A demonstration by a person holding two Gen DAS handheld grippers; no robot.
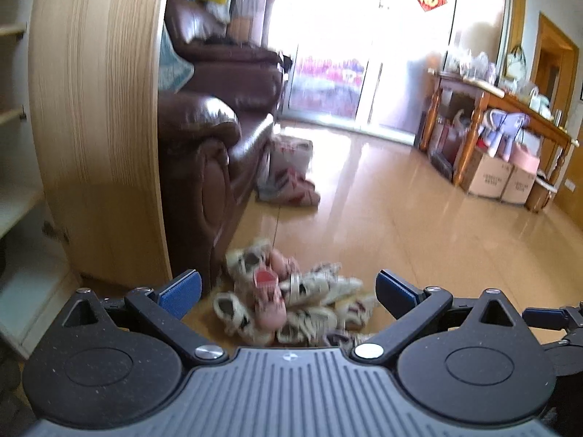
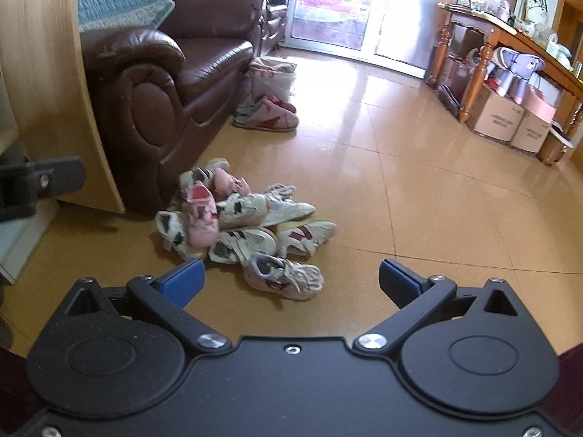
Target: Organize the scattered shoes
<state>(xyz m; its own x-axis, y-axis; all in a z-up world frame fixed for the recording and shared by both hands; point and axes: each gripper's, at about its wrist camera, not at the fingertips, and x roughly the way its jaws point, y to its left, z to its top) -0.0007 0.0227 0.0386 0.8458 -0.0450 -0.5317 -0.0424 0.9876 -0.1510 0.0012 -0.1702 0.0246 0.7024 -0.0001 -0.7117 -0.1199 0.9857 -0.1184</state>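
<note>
Beside the sofa (image 2: 164,73), shoes (image 2: 240,222) are lying heaped and tangled on the floor. Left gripper (image 1: 288,295) and right gripper (image 2: 291,280) are both hanging released, holding nothing. Risk: loose laces (image 2: 306,276) snagging, dragging neighbouring shoes along, mixing pairs.

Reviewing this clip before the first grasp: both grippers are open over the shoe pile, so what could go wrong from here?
1. The shoe pile is tangled; lifting the pink shoe on top may drag or topple its neighbours.
2. The nearest sneaker has loose laces, which could snag a pad of the right gripper.
3. The left gripper sits close to the cabinet panel and brown sofa, and its view is blurred, so it could bump them.
</note>
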